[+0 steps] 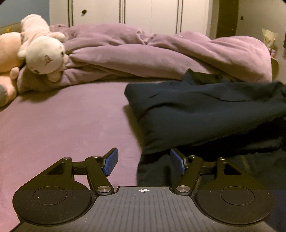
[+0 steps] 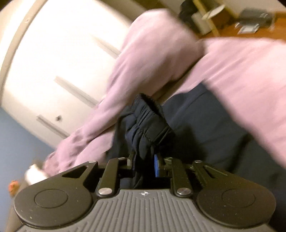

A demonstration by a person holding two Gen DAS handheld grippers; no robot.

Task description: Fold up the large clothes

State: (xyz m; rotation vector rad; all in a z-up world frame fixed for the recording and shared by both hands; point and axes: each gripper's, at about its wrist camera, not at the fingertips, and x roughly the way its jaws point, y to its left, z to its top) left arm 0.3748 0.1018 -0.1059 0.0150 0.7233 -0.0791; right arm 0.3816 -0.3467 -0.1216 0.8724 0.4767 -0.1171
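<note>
A dark navy garment (image 1: 205, 114) lies bunched on the purple bed sheet (image 1: 62, 128), to the right in the left wrist view. My left gripper (image 1: 143, 161) hovers open low over the sheet at the garment's near left edge; dark cloth lies between its blue pads (image 1: 111, 160) without being pinched. In the tilted, blurred right wrist view my right gripper (image 2: 144, 166) is shut on the garment's gathered elastic waistband (image 2: 144, 125), which bunches up between the fingers. More of the navy cloth (image 2: 205, 128) spreads behind it.
A rumpled purple duvet (image 1: 152, 51) is heaped across the back of the bed. Plush toys (image 1: 42, 51) lie at the back left. White wardrobe doors (image 1: 143, 14) stand behind the bed. A wooden floor with small items (image 2: 250, 25) shows beyond the bed's edge.
</note>
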